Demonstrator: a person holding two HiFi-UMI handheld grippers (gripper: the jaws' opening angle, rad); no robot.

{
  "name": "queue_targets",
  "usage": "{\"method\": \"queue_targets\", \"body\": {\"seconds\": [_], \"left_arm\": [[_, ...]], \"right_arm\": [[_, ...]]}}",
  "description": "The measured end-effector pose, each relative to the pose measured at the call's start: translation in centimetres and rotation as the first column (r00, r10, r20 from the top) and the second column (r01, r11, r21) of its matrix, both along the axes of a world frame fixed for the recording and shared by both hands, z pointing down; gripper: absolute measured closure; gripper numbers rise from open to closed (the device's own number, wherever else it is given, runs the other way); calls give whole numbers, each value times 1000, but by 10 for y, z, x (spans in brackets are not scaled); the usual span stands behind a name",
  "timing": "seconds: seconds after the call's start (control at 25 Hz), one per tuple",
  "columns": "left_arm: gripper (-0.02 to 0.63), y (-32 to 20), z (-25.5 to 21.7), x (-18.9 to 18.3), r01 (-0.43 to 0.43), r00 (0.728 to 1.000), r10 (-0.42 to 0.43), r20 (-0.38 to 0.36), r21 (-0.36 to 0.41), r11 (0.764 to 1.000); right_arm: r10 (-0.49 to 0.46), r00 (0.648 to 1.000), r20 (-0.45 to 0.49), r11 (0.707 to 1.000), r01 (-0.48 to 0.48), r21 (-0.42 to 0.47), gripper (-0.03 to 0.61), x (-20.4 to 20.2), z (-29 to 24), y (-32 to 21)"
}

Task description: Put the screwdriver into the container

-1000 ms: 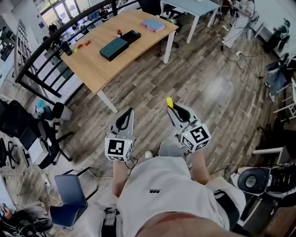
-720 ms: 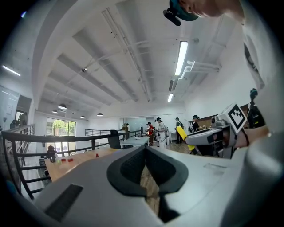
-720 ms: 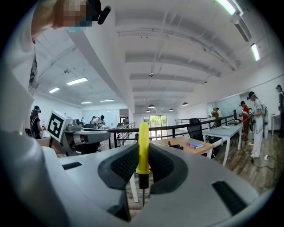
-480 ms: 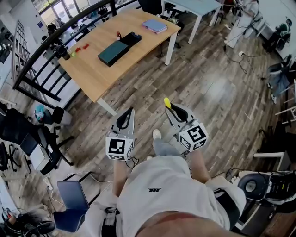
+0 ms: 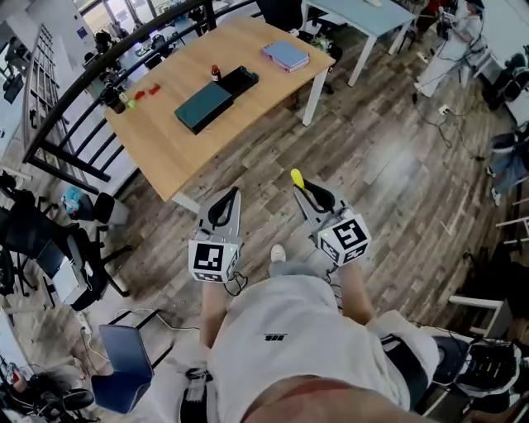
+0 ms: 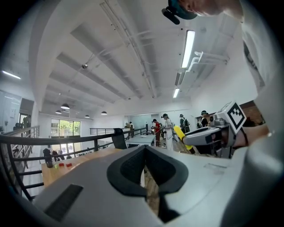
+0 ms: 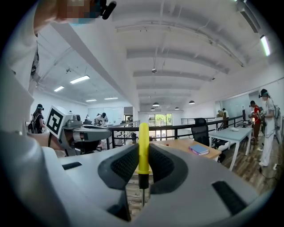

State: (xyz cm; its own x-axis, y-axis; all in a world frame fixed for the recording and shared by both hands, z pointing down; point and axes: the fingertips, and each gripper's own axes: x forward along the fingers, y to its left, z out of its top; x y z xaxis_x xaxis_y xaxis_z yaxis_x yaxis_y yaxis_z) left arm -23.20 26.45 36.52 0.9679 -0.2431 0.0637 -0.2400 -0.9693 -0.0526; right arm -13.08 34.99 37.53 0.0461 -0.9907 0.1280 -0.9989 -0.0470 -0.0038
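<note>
Carrying is judged under way: in the head view the screwdriver (image 5: 296, 177) is held well short of the table (image 5: 165, 140) bearing the container (image 5: 240, 80). In the left gripper view the left gripper (image 6: 143, 172) is seen closed, empty. In the right gripper view the right gripper (image 7: 143, 170) is clamped on the screwdriver; the table must be approached.

Both arms forward, side by side. Left claw (image 5: 234, 195) closed, empty. Right claw (image 5: 299, 192) clamped on screwdriver (image 5: 296, 178).

Two grippers (image 5: 231, 197) (image 5: 302, 194), one screwdriver (image 5: 296, 178), one container (image 5: 239, 80), two tables (image 5: 165, 140) (image 5: 364, 12)
</note>
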Motion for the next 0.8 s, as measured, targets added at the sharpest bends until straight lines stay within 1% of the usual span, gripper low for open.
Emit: {"method": "queue_targets", "body": {"seconds": [0.16,0.28,0.48,0.8], "left_arm": [[603,-13,-2,30,20,1000,-20,1,4,1000],[603,-20,-3,46,39,999,-39,3,6,999],[603,-34,1,62,59,998,-59,16,-1,998],[603,-58,4,88,73,997,-73,-1,10,997]], "right_arm": [[-22,1000,11,1000,22,3,517,30,0,-16],[-40,999,13,999,40,6,517,48,-1,-24],[-52,999,16,999,52,14,517,69,-2,-40],[-62,998,24,998,61,12,517,92,5,-63]]}}
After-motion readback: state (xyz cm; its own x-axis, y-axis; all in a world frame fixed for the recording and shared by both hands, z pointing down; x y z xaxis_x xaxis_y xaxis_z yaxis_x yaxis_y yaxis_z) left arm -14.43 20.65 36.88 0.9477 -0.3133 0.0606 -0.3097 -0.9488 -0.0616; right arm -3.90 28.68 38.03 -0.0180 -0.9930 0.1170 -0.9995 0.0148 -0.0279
